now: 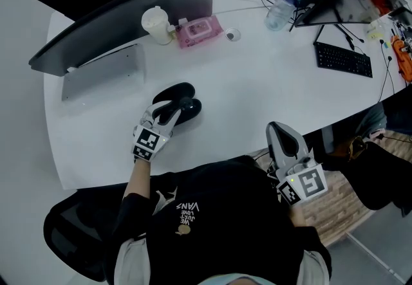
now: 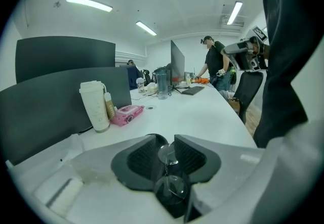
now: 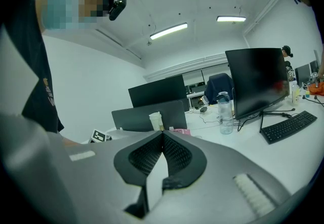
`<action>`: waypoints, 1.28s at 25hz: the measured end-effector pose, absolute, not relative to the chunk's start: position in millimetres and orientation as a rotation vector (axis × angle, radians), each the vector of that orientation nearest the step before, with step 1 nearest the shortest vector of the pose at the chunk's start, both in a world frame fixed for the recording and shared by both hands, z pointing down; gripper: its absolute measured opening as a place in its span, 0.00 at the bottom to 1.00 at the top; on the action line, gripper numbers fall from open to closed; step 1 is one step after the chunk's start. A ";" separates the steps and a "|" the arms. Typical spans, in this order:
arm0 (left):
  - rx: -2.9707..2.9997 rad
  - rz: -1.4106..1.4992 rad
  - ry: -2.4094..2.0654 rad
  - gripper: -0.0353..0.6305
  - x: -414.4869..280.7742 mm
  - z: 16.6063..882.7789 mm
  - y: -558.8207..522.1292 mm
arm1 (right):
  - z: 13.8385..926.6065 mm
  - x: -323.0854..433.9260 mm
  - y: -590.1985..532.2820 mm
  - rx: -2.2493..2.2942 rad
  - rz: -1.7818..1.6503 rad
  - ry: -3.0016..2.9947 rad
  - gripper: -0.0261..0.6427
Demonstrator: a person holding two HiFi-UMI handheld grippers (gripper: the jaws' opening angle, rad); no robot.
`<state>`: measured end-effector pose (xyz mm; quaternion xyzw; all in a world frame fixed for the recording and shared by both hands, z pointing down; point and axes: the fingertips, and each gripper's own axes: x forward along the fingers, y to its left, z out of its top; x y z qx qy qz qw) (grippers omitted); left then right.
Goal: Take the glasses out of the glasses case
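A black glasses case (image 1: 178,94) lies open on the white table (image 1: 257,91). My left gripper (image 1: 168,114) reaches onto its near half. In the left gripper view the glasses (image 2: 171,186) stand on edge in the gap between that gripper's (image 2: 169,141) dark pads, one clear lens farther along than the other. The jaws stand apart around them and I see no pad pressing on a lens. My right gripper (image 1: 279,129) hangs off the table's near edge, over my lap. It (image 3: 162,135) is shut, with its pads meeting and nothing between them.
A white lidded cup (image 1: 156,24) and a pink wipes pack (image 1: 199,30) stand behind the case, in front of dark desk dividers (image 1: 122,20). A bottle (image 1: 280,13), a keyboard (image 1: 343,58) and screens sit far right. Another person (image 2: 214,64) stands by the table's far end.
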<state>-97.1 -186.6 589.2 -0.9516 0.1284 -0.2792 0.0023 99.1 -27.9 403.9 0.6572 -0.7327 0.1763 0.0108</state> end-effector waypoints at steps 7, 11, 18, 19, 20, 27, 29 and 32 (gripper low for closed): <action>-2.969 -0.970 0.337 0.22 -100.1 612.1 -182.8 | 406.4 98.9 -26.5 2.058 0.559 -2.269 0.04; -2.965 -0.995 0.316 0.22 -99.5 619.4 -182.5 | 407.8 99.2 -26.0 2.057 0.561 -2.264 0.04; -2.948 -1.059 0.283 0.22 -98.2 634.4 -184.5 | 408.2 99.8 -25.4 2.063 0.569 -2.254 0.04; -2.946 -1.066 0.281 0.22 -97.9 636.3 -185.0 | 408.5 100.0 -25.0 2.064 0.570 -2.251 0.04; -2.944 -1.073 0.278 0.22 -97.3 637.9 -185.2 | 408.8 100.2 -24.6 2.065 0.572 -2.250 0.04; -2.937 -1.141 0.237 0.22 -96.7 650.8 -183.1 | 409.1 102.6 -22.3 2.076 0.576 -2.242 0.04; -2.940 -1.156 0.232 0.22 -97.5 653.9 -182.4 | 409.1 103.2 -21.8 2.080 0.577 -2.239 0.04; -2.944 -1.167 0.236 0.22 -97.9 656.5 -182.8 | 409.2 104.1 -21.4 2.084 0.582 -2.233 0.04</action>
